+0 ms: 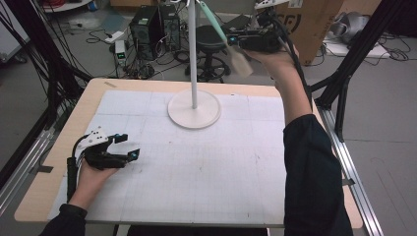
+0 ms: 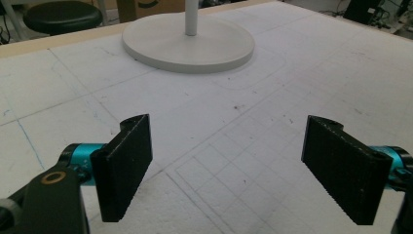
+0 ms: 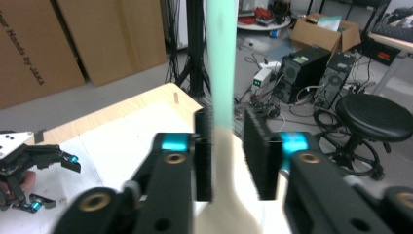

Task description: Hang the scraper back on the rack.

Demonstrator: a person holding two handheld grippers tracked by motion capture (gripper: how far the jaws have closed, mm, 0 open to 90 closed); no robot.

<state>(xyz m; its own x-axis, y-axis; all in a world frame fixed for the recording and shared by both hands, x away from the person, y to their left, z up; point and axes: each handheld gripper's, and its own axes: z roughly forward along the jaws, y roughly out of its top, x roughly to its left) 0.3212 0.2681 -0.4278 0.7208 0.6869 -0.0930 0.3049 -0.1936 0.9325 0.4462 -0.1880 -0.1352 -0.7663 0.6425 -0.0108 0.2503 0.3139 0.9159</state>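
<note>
Left tool [image 1: 127, 146] rests near left on the surface [image 1: 206, 177], jaws wide apart, holding nothing. Right tool [image 3: 228, 155] is raised beyond the far right edge, jaws closed on a spatula [image 1: 231, 46] where green handle meets cream blade. The handle's top runs out of frame; the blade is blurred in the right gripper view. A white stand [image 1: 193, 109] sits at far centre, its pole cut off above.
</note>
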